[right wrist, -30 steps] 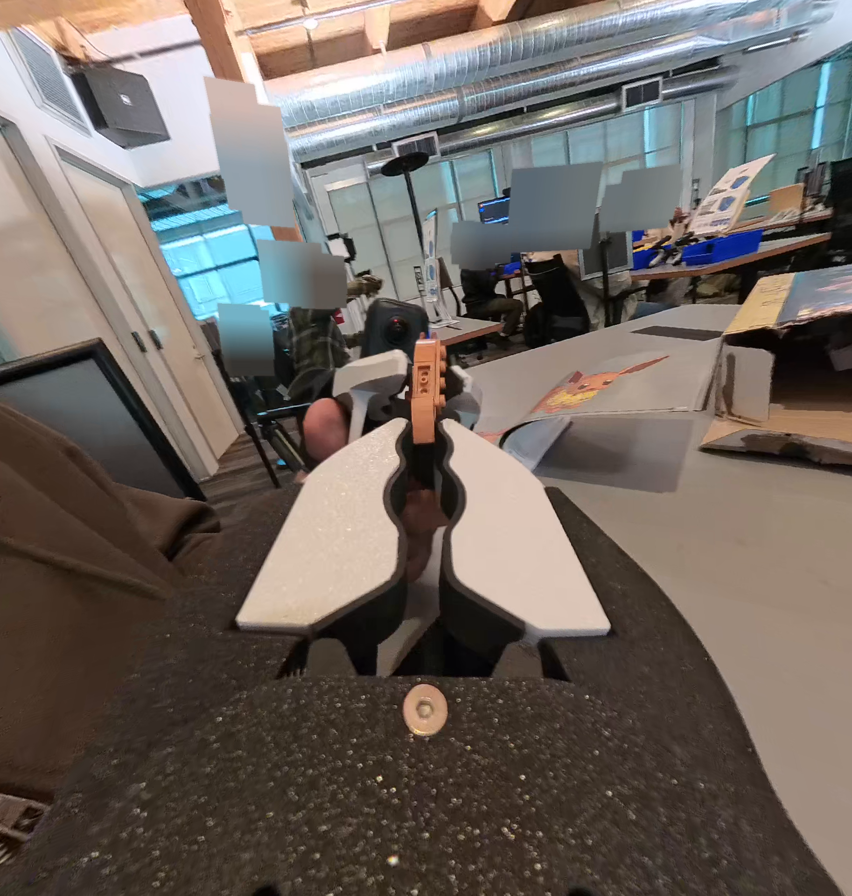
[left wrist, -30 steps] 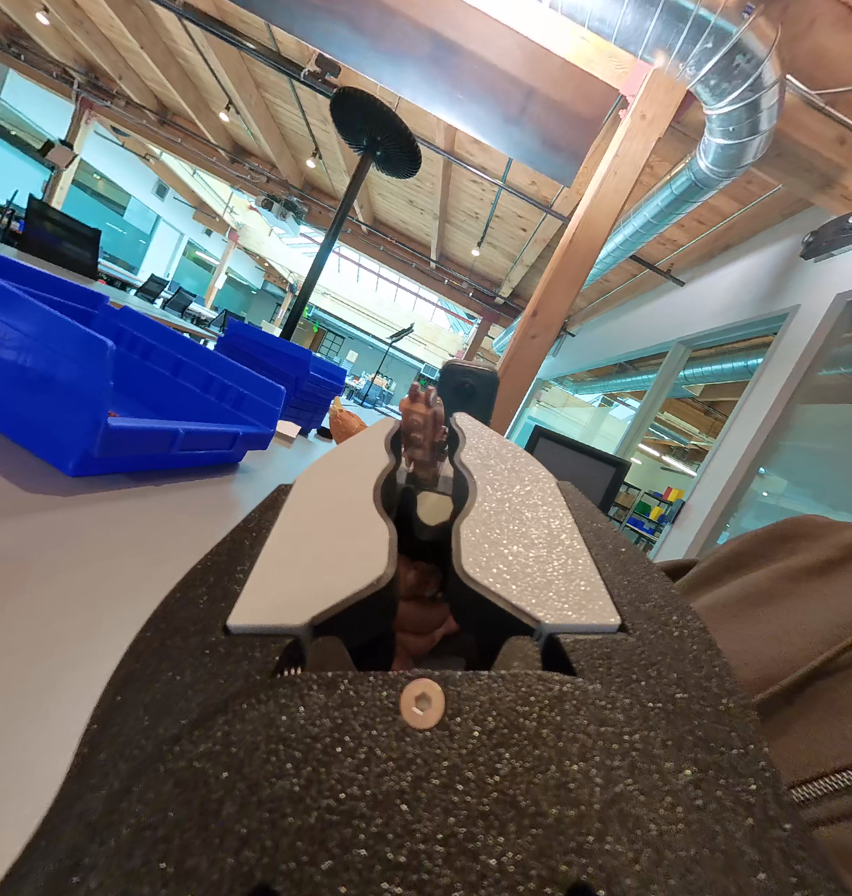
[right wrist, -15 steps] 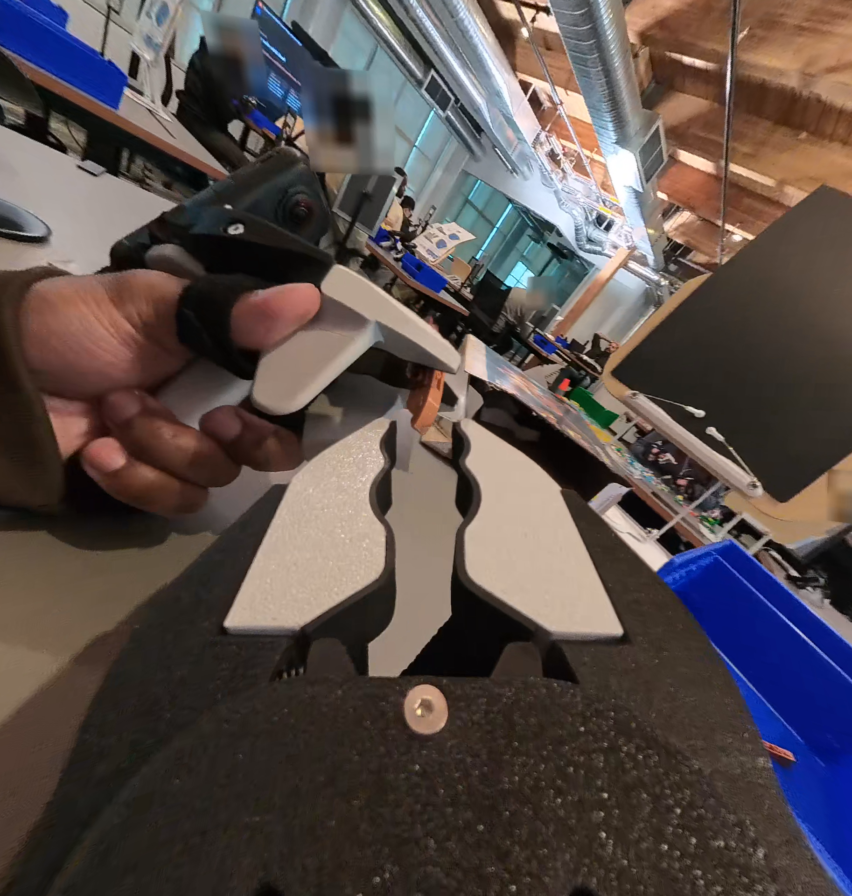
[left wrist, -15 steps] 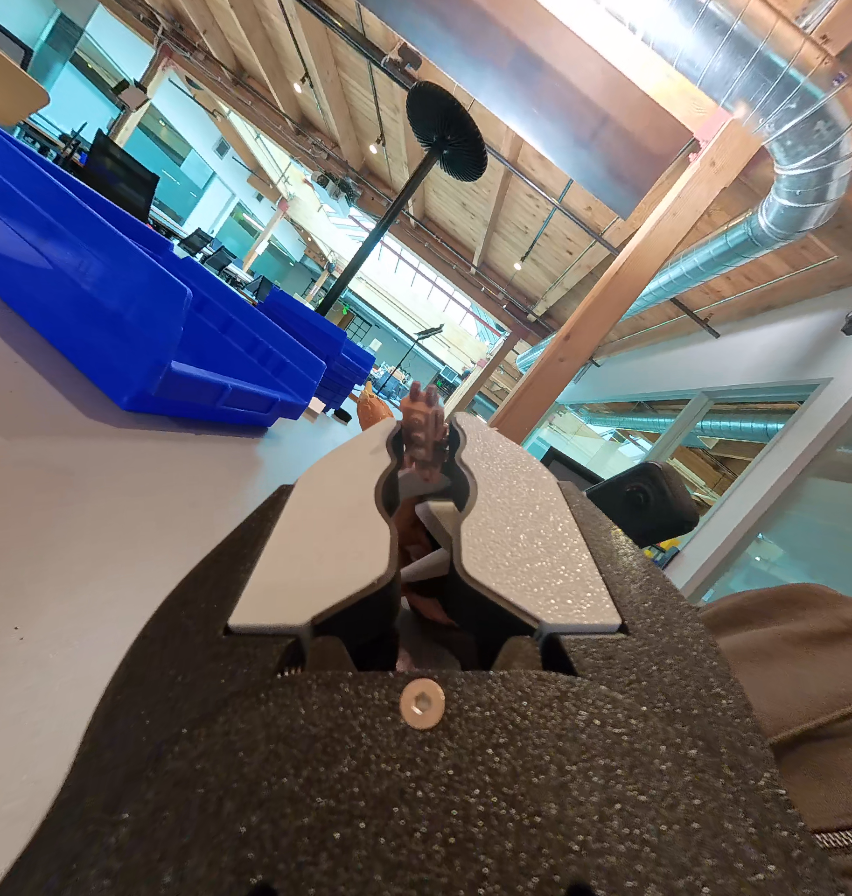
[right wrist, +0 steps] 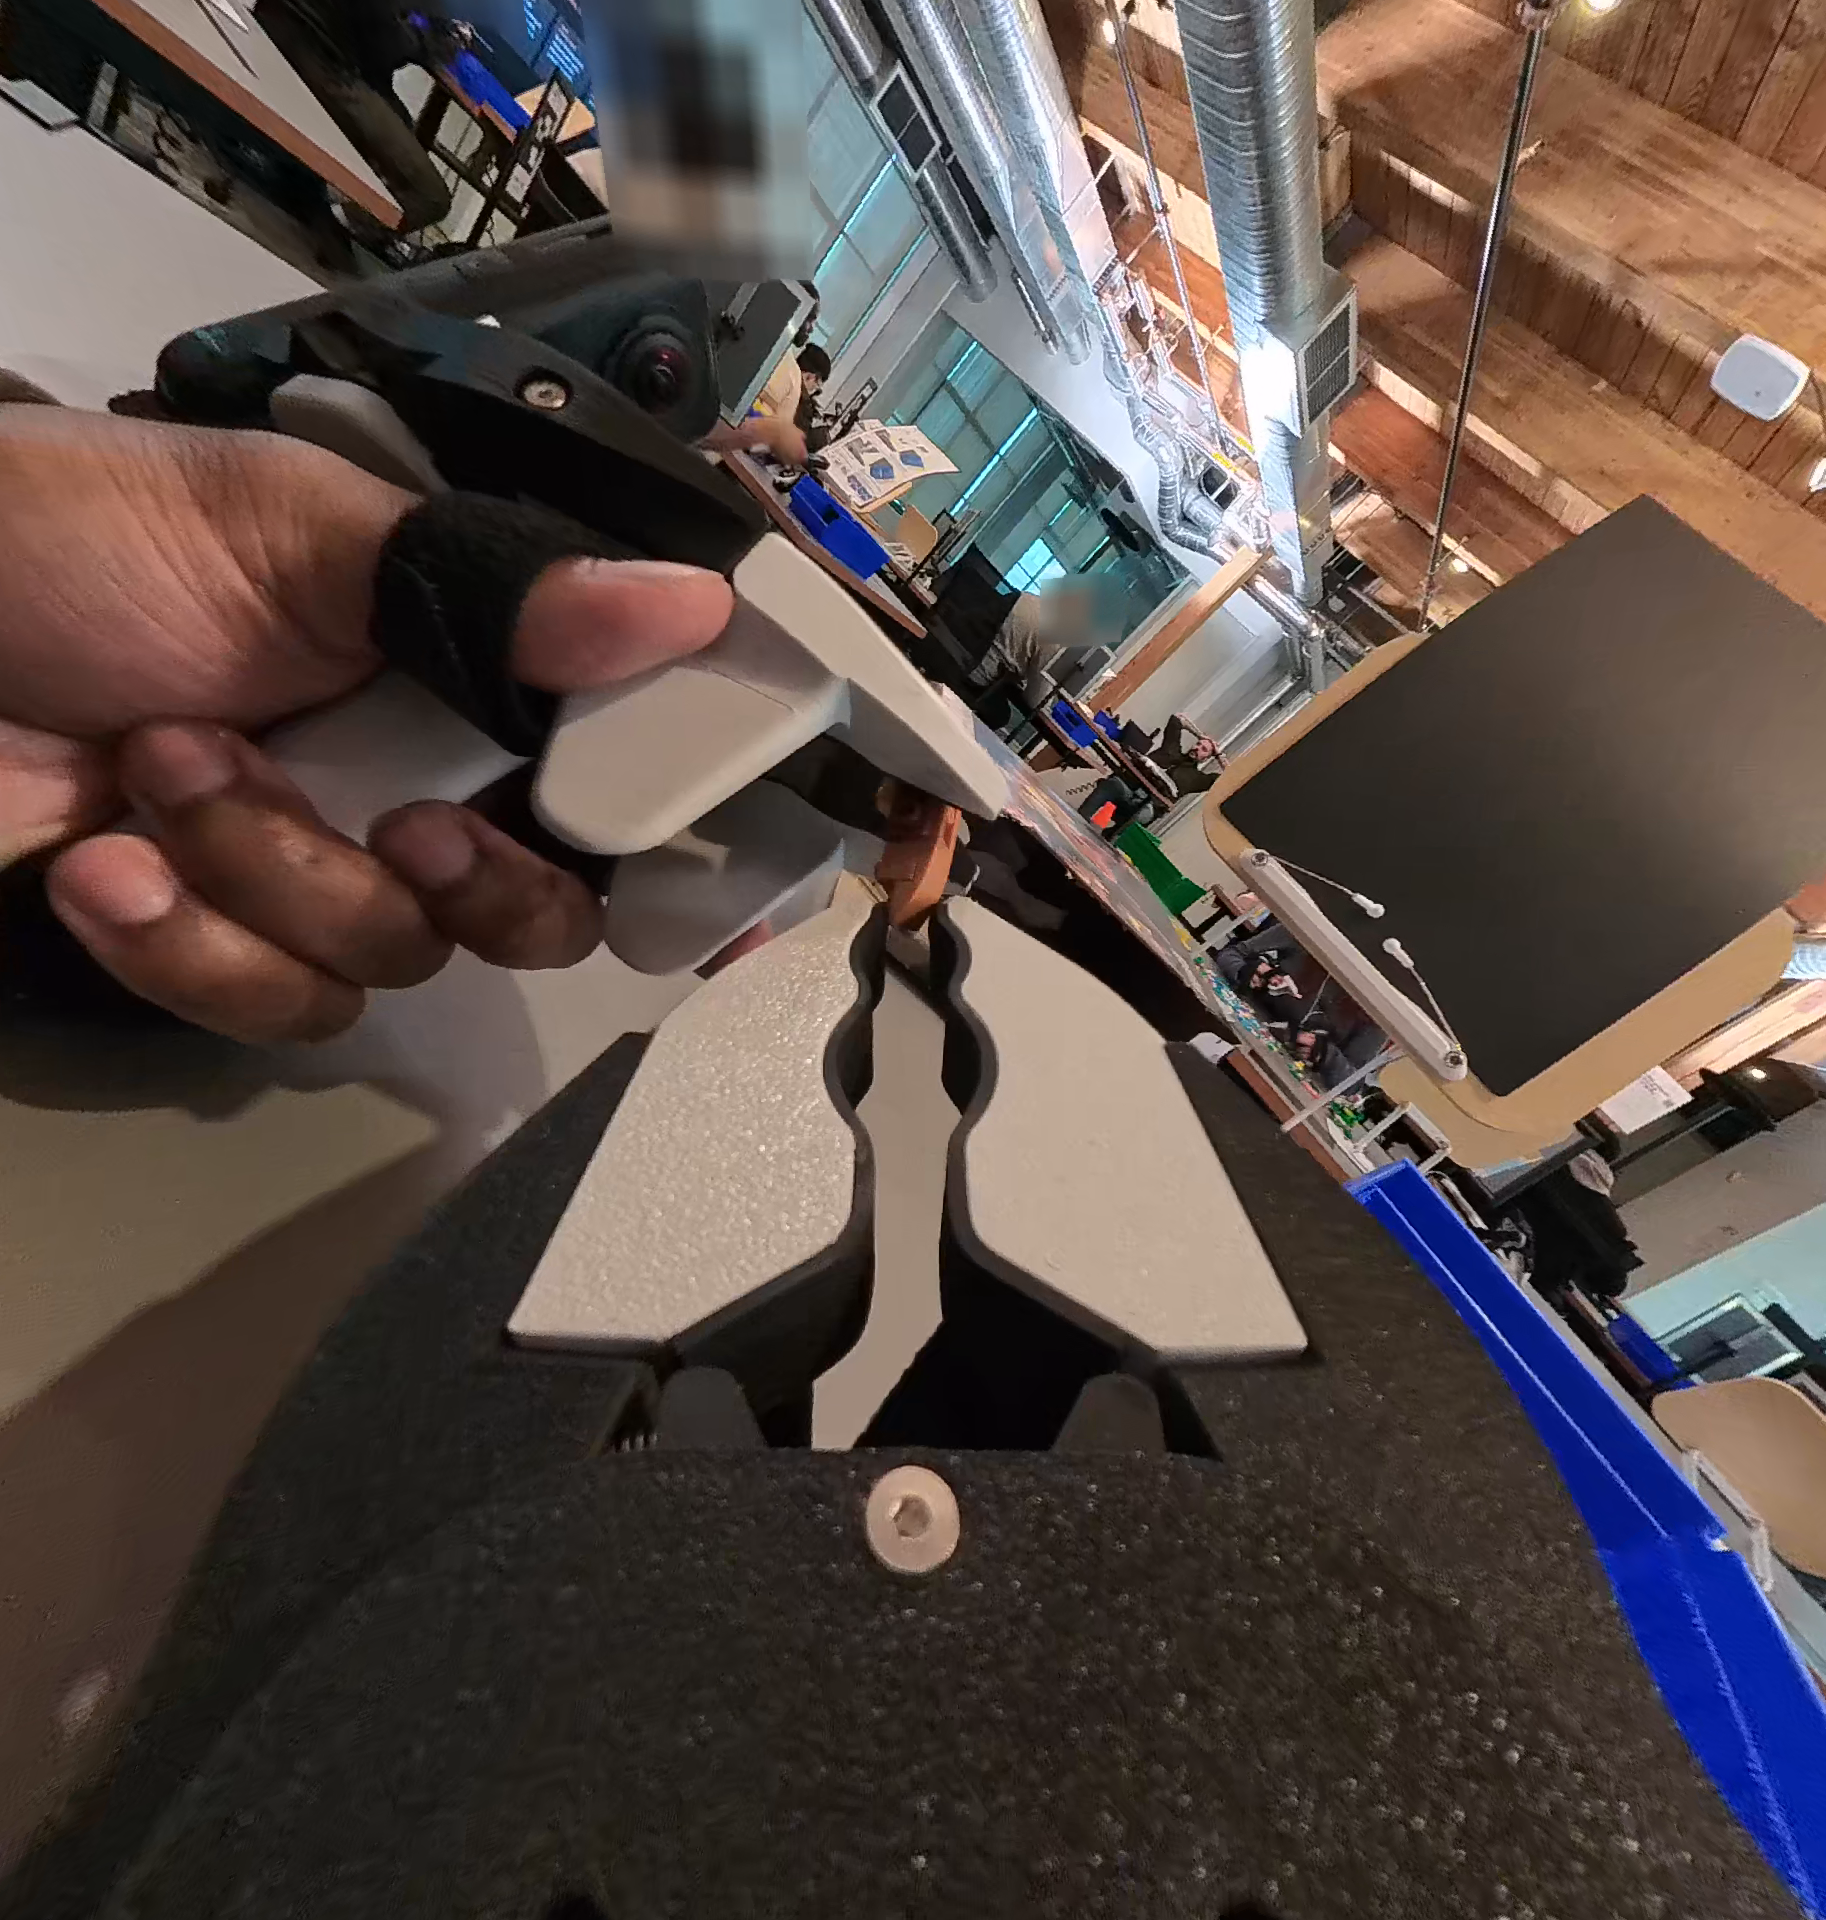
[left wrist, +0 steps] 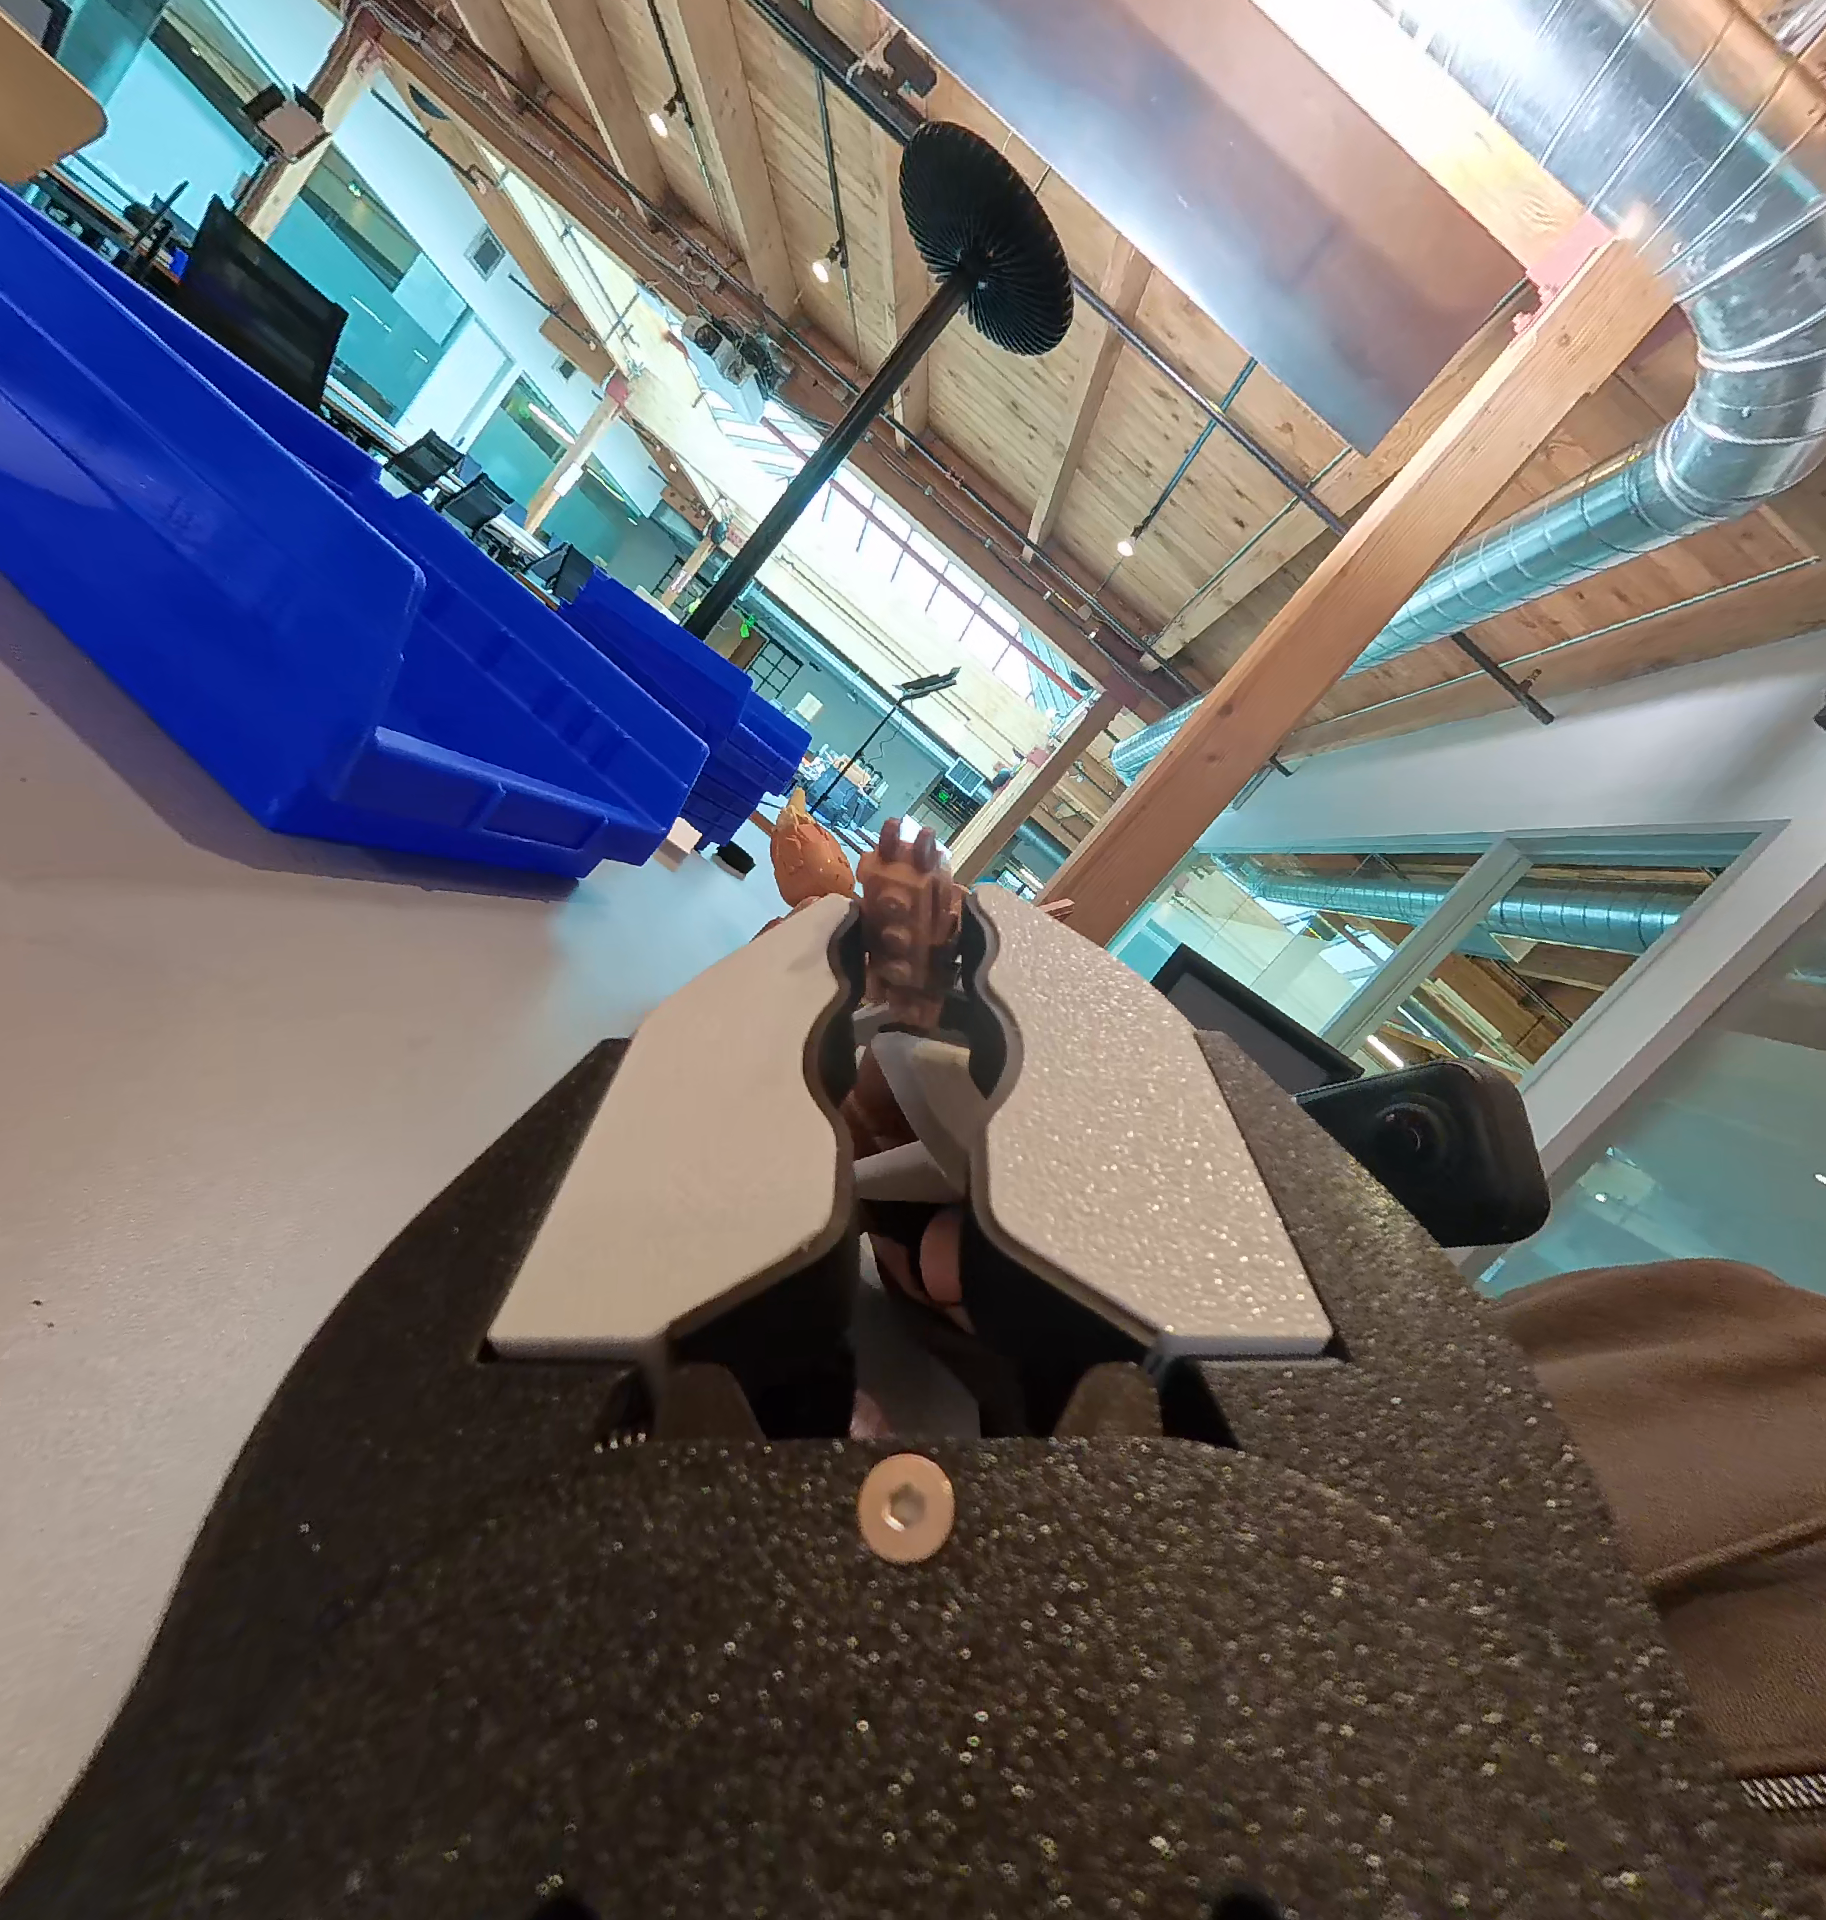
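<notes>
Narrowed from a wide gap half a second ago, the right gripper (right wrist: 907,920) now has its two grey fingertips closed to a thin slot around the lower end of a brown toy-brick piece (right wrist: 919,862). The left wrist view has barely shifted in that time.

The left gripper (left wrist: 904,914) clamps the same studded piece between its fingertips, and the piece's top pokes out above them. A person's hand (right wrist: 213,675), one finger through a black strap, squeezes that gripper's grey handle from the left. The two tools meet tip to tip above the pale grey table (left wrist: 213,1039).

Blue bins (left wrist: 265,582) stand in a row on the table's far left. An orange-brown figure (left wrist: 805,857) stands just beyond the left gripper's tips. A black floor lamp (left wrist: 982,239) rises behind the bins toward the timber ceiling. The right tool's black camera (left wrist: 1439,1132) shows at right, above a brown sleeve (left wrist: 1667,1403).

In the right wrist view a blue bin rim (right wrist: 1615,1455) cuts across the near right, beneath a black panel (right wrist: 1563,779). Printed sheets (right wrist: 888,468) on a far table and a green lit sign (left wrist: 945,795) deep in the room are too small to read.
</notes>
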Available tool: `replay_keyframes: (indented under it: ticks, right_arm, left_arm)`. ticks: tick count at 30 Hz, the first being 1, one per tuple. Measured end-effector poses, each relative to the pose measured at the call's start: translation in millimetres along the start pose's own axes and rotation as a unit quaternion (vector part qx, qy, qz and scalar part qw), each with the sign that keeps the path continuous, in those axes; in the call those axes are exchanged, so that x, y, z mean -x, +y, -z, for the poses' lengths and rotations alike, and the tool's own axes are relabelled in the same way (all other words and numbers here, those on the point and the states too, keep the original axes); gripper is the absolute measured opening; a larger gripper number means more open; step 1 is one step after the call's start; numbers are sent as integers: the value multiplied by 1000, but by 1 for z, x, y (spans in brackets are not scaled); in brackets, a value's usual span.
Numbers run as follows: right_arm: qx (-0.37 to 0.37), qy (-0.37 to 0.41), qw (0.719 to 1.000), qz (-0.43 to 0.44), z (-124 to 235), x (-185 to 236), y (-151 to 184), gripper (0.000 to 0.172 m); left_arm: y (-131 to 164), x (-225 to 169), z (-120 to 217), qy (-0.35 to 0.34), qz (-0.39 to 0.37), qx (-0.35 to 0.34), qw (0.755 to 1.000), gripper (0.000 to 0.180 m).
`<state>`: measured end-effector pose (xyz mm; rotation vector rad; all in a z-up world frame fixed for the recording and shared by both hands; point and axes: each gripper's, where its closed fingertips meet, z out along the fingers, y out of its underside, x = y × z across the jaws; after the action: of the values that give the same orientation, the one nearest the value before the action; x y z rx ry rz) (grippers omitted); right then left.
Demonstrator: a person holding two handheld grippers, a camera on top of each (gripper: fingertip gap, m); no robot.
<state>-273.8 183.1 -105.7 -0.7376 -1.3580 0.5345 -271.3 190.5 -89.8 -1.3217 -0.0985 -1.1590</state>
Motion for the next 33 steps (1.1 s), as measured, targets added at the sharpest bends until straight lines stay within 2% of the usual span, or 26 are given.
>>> replay_keyframes:
  ticks: [4, 12, 16, 18, 20, 22, 25, 27, 30, 33]
  right_arm:
    - [-13, -39, 996, -82, 1, 0, 0, 7]
    - [-50, -119, 956, -264, 7, -6, -3, 5]
    - [-31, -79, 964, -250, 5, -18, 7, 5]
    - [10, -20, 975, -219, 2, -44, 26, 5]
    - [64, 60, 974, -209, 1, -92, 53, 6]
    - [110, 122, 959, -230, 2, -142, 80, 6]
    - [179, 161, 931, -275, -3, -192, 126, 7]
    - [212, 168, 913, -304, -8, -208, 159, 10]
    - [231, 155, 893, -354, -8, -206, 193, 16]
    - [213, 167, 894, -356, 5, -209, 187, 19]
  left_arm:
    - [1, 0, 0, 0, -4, 3, 1000, 18]
    - [1, 0, 0, -5, -11, 4, 1000, 17]
    - [-1, 1, 1, -6, -10, -3, 1000, 17]
    - [-2, 1, 1, -7, -11, -3, 1000, 17]
    - [-1, 1, 1, -8, -13, -2, 1000, 17]
    - [0, 1, 0, -9, -15, 1, 1000, 17]
    - [-1, 1, 1, -9, -15, -1, 1000, 17]
    - [-1, 1, 1, -10, -14, -2, 1000, 17]
    - [-1, 1, 1, -9, -13, -2, 1000, 17]
    - [0, 1, 0, -7, -11, 0, 1000, 17]
